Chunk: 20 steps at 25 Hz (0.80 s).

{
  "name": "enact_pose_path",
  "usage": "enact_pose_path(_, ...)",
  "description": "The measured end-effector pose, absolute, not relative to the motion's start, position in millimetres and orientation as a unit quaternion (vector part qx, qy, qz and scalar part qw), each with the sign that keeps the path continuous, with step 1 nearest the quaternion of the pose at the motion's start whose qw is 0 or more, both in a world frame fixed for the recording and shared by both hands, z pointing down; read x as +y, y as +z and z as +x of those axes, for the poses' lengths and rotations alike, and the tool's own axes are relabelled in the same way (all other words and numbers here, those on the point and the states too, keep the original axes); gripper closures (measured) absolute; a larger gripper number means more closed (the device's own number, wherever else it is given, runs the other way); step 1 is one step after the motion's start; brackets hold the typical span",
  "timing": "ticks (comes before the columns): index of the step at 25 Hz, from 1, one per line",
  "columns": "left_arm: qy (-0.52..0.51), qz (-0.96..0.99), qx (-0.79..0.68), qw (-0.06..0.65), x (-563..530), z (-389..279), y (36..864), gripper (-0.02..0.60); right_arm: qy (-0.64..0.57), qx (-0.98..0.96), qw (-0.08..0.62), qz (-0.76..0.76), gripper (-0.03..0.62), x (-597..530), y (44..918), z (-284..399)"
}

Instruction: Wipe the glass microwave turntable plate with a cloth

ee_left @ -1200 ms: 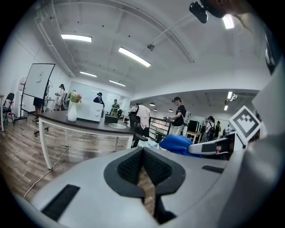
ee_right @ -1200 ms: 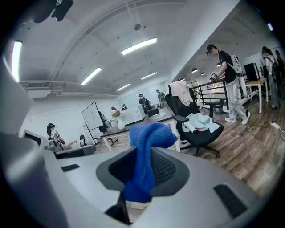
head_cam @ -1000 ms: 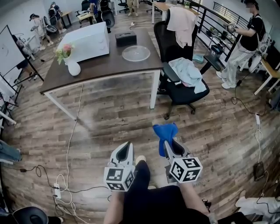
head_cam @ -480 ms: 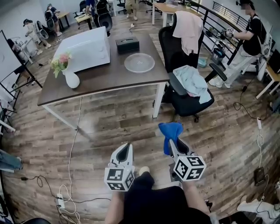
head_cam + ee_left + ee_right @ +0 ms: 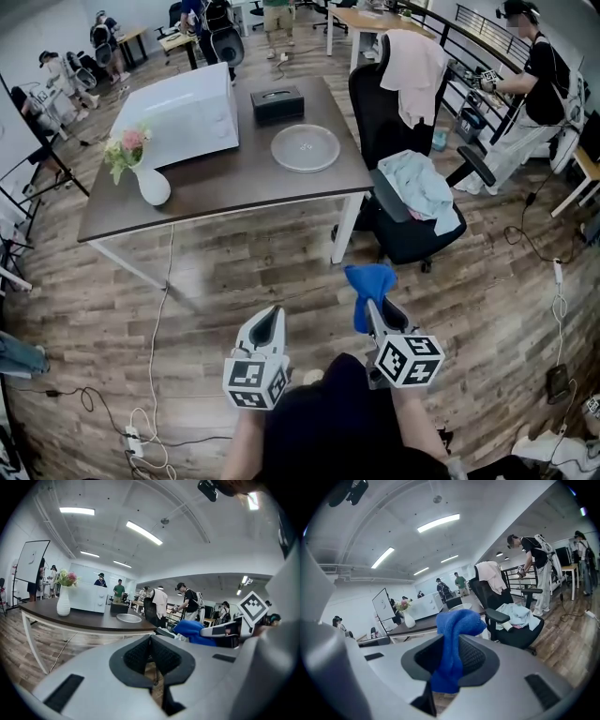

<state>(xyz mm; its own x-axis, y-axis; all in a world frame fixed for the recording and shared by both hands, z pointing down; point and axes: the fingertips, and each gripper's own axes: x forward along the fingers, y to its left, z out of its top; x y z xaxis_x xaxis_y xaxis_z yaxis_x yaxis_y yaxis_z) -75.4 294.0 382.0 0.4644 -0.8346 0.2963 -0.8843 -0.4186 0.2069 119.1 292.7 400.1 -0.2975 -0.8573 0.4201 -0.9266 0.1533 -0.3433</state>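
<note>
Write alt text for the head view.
A person holds two grippers above a wooden floor: the right gripper is shut on a blue cloth, the left gripper shut and empty. Ahead, a glass turntable plate lies on a dark table beside a white microwave.

One plate [image 5: 306, 148], one cloth [image 5: 369, 286], one vase [image 5: 153, 186]

On table [image 5: 234, 195]: microwave [image 5: 178, 114] back left; vase [image 5: 150, 185] in front of it, near left front edge; box [image 5: 277, 103] just right of microwave, at back; plate [image 5: 306, 148] in front of box, toward right end. Chair [image 5: 412, 234] just right of table, clothes [image 5: 422, 183] on seat. Well before table, above floor [image 5: 234, 272]: left gripper [image 5: 269, 323] and right gripper [image 5: 373, 309] side by side, apart. Cloth [image 5: 368, 284] between right jaws, sticking out forward.
</note>
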Motion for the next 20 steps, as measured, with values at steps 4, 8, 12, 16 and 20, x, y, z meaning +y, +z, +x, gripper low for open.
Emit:
enact_pose_path(4,0.078,0.837,-0.513,0.173,277.8,-76.7,386.2,0.577,0.279,-0.751,0.062,0.595,0.513,273.2,403.5,125.7)
enact_pose_path(8,0.082,0.833,-0.518,0.178,253.3,-81.3,393.1,0.577,0.282,-0.753,0.064,0.591,0.513,243.6,408.1,123.1)
enact_pose_path(12,0.081,0.826,-0.526,0.183,215.6,-84.3,398.7,0.577,0.287,-0.759,0.071,0.58,0.513,202.4,414.5,117.6)
enact_pose_path(16,0.081,0.822,-0.533,0.186,166.2,-83.8,402.2,0.577,0.287,-0.767,0.078,0.569,0.513,148.2,416.6,113.8)
enact_pose_path(20,0.082,0.815,-0.541,0.189,110.7,-83.1,404.2,0.577,0.285,-0.775,0.085,0.557,0.513,89.7,416.9,112.4)
